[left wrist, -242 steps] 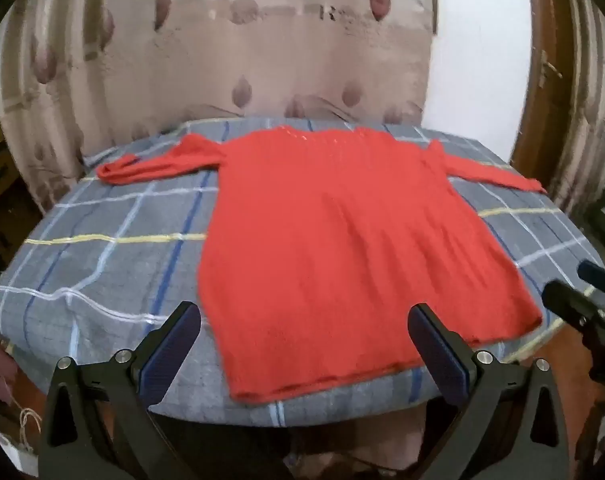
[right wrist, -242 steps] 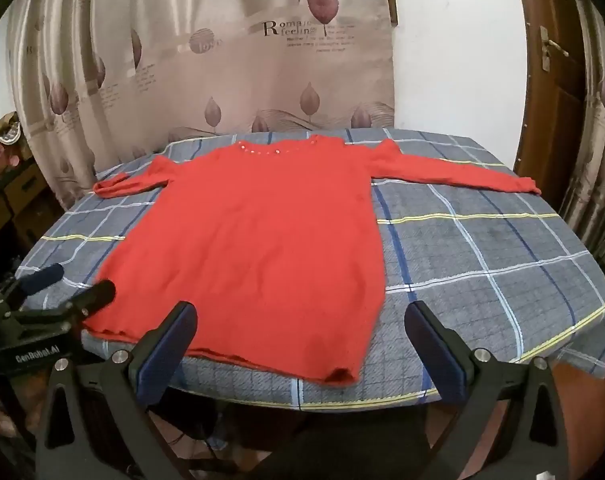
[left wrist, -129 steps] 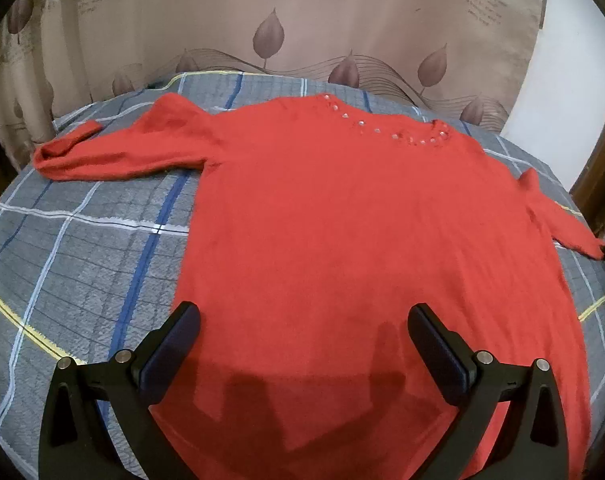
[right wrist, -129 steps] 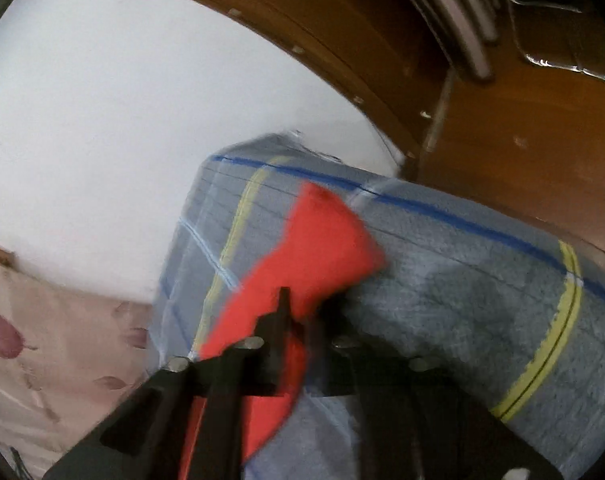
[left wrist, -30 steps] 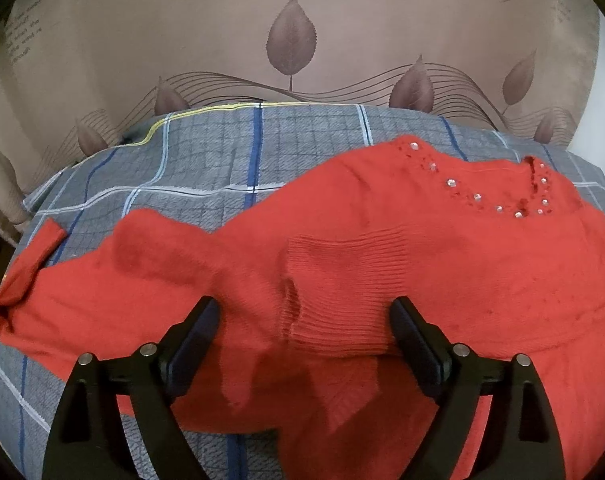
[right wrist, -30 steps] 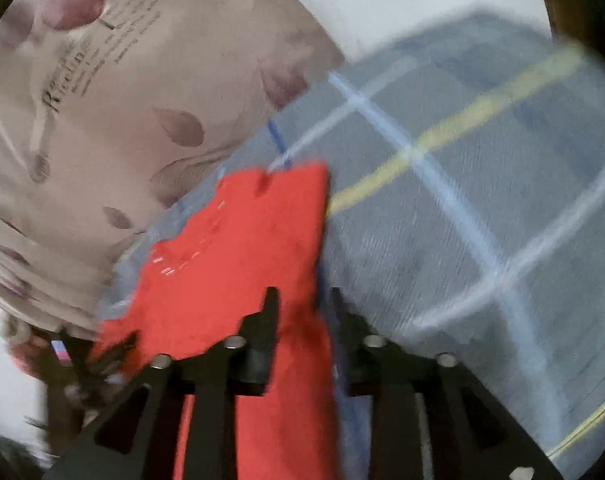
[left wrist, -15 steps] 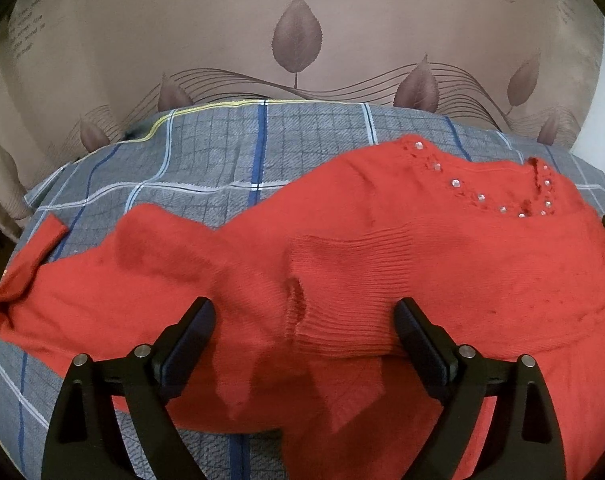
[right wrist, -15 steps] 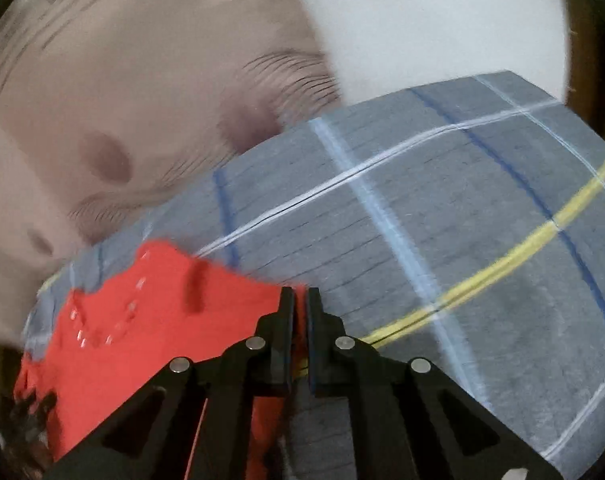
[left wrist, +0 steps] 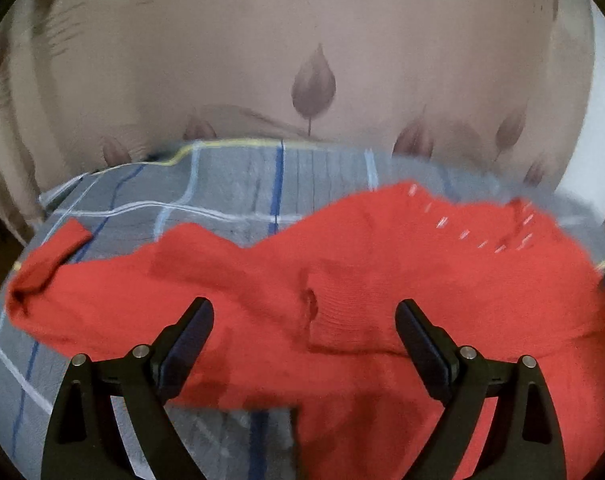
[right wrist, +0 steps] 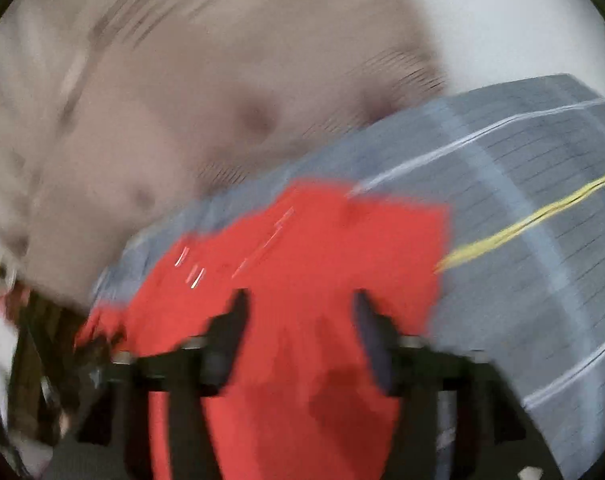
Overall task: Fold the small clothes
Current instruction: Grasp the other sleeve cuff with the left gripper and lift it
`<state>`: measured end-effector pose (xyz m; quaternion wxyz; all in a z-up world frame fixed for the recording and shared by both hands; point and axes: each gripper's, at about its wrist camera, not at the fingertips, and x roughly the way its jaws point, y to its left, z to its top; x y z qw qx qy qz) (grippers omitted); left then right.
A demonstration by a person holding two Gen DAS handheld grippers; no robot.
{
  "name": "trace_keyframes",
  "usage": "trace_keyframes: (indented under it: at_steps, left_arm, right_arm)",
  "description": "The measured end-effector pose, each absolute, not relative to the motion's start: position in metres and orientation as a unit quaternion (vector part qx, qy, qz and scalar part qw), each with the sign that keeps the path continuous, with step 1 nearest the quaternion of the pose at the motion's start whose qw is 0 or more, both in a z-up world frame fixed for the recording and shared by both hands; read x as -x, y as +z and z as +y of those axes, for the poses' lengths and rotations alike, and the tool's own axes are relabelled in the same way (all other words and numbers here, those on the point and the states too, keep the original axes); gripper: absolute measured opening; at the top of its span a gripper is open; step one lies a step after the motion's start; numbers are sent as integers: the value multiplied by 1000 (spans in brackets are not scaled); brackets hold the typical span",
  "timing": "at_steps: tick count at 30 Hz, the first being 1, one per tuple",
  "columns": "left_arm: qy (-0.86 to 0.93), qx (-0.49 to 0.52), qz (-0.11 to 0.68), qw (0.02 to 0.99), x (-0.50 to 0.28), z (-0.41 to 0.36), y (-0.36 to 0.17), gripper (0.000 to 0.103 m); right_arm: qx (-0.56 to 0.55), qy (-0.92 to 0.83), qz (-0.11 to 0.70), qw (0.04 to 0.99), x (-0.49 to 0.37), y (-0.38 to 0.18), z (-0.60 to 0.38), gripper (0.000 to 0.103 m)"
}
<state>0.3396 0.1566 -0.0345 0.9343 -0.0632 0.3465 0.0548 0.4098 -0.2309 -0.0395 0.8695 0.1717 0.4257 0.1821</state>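
both claws hang over the red sweater [left wrist: 382, 272] spread on the plaid-covered table [left wrist: 230, 188]. left gripper [left wrist: 304, 320] gapes wide, empty, over a folded-in sleeve cuff [left wrist: 342, 312]. right gripper [right wrist: 298, 312] is opening, pads off the knit beneath.

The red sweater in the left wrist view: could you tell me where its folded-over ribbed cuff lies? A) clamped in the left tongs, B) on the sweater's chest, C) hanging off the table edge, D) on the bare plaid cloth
B: the ribbed cuff lies on the chest of the red sweater, between the open left tongs, which do not touch it.
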Motion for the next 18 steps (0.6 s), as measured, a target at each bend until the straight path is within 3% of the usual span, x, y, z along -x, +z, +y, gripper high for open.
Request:
trace_keyframes:
  at_steps: [5, 7, 8, 13, 18]
  left_arm:
    - [52, 179, 336, 923, -288, 228, -11, 92]
    - [66, 206, 345, 913, -275, 271, -7, 91]
    - [87, 207, 346, 911, -268, 293, -4, 91]
    - [158, 153, 380, 898, -271, 388, 7, 91]
    - [161, 37, 423, 891, -307, 412, 0, 91]
  right_arm:
    - [-30, 173, 437, 882, -382, -53, -174, 60]
    - [-11, 178, 426, 887, -377, -50, -166, 74]
    - [-8, 174, 428, 887, -377, -52, -166, 75]
    - [-21, 170, 441, 881, -385, -59, -169, 76]
    - [1, 168, 441, 882, -382, -60, -162, 83]
